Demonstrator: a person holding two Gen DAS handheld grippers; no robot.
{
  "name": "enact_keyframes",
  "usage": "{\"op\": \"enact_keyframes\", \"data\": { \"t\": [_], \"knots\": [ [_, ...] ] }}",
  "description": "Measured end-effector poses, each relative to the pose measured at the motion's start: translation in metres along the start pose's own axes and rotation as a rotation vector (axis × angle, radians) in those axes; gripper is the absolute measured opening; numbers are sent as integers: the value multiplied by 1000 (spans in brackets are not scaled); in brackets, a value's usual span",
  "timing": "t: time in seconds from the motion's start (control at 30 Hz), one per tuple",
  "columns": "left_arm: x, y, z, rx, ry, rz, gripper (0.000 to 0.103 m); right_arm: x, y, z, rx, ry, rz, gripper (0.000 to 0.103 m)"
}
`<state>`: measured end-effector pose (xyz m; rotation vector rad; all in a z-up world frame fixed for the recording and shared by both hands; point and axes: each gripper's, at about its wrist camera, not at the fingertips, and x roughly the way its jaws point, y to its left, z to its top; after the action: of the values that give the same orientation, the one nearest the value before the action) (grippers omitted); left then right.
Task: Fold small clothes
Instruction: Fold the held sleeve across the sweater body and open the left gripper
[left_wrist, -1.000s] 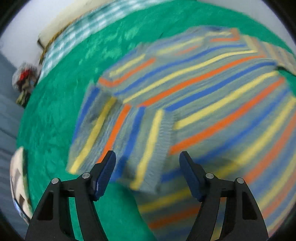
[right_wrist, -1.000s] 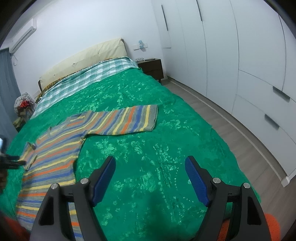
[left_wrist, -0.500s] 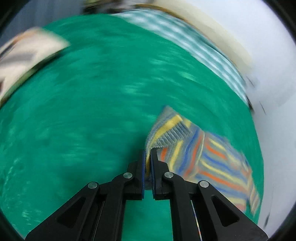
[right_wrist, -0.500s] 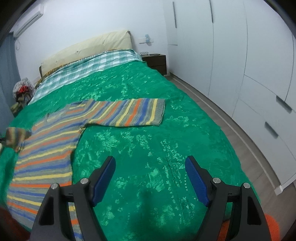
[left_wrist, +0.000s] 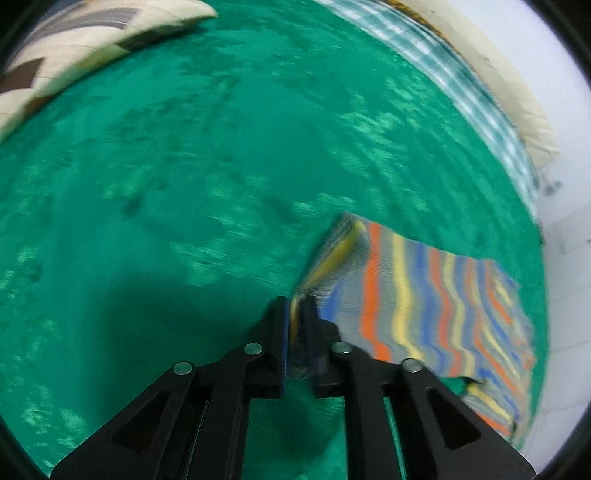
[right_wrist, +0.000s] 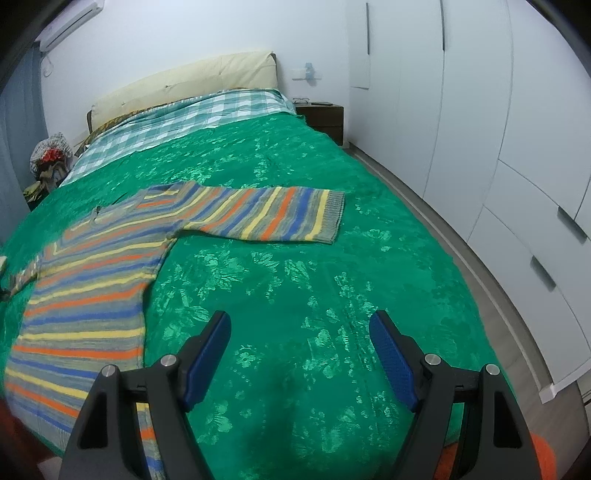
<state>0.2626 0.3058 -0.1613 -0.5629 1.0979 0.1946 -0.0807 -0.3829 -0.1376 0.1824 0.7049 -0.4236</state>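
Presently listed: striped knit sweater (right_wrist: 92, 266), flat on the green bedspread (right_wrist: 295, 295); left hand-held gripper (left_wrist: 295, 314), jaws just eased slightly apart, clenched the sleeve cuff (left_wrist: 332, 254); right hand-held gripper (right_wrist: 299, 347) hovered released, empty.

The left gripper (left_wrist: 295, 314) points steeply down, its two black arms drawn in until the fingers (left_wrist: 281, 332) stand almost together. Its jaws have just been opening a little, and a striped cuff is still pinched between the pads. The picture from this wrist is smeared with motion. The right gripper (right_wrist: 300, 343) points down at a gentler slope, level across, with its blue pads (right_wrist: 391, 362) spread wide apart and nothing between them.
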Motion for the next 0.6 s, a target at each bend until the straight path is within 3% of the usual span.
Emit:
{"op": "enact_keyframes", "data": {
  "t": [0.1,0.13,0.2,0.27,0.33,0.5,0.6],
  "knots": [
    [-6,18,2,-32,-14,54,15,-2,-4,0,14,-3,-6,77],
    [-10,25,1,-46,-16,62,19,-2,-4,1,17,-6,-9,77],
    [-22,35,-2,-57,-37,78,38,-4,-5,1,20,-12,-12,77],
    [-40,38,-11,-47,-82,107,82,-5,-4,1,20,-17,-14,77],
    [-55,43,-24,-45,-124,100,94,-6,-2,2,18,-19,-14,77],
    [-85,49,-82,-64,-75,-90,94,-8,3,2,3,-32,-15,77],
    [-105,35,-126,6,-80,-141,94,-9,4,2,2,-39,-14,77]
  ]
}}
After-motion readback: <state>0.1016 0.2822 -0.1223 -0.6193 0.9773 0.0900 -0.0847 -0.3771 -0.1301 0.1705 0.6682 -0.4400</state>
